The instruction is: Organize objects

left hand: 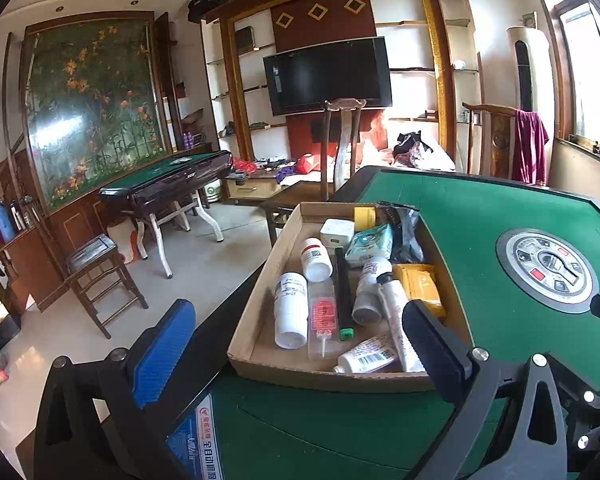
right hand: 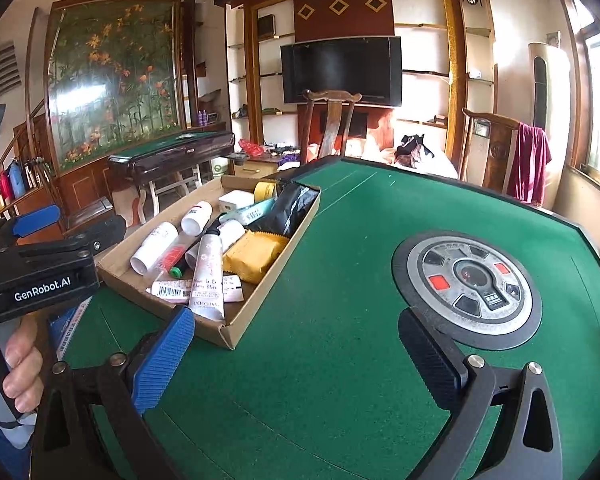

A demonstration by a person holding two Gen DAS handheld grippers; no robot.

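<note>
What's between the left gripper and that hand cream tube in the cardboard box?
Only the box's low near wall. The left gripper is open, just short of it, and the hand cream tube lies on top of the other items, uncovered from above.

Wall TV [left hand: 327, 75], 2nd mahjong table [left hand: 168, 178] (green top), wooden chair [left hand: 96, 276], maroon cloth [left hand: 530, 146] on chair back

A green felt table [right hand: 340, 240] carries one filled cardboard tray [right hand: 268, 280].

One cardboard tray [left hand: 260, 312] is seen — three white bottles [left hand: 290, 312], three tubes [left hand: 398, 320], one yellow packet [left hand: 420, 286].
</note>
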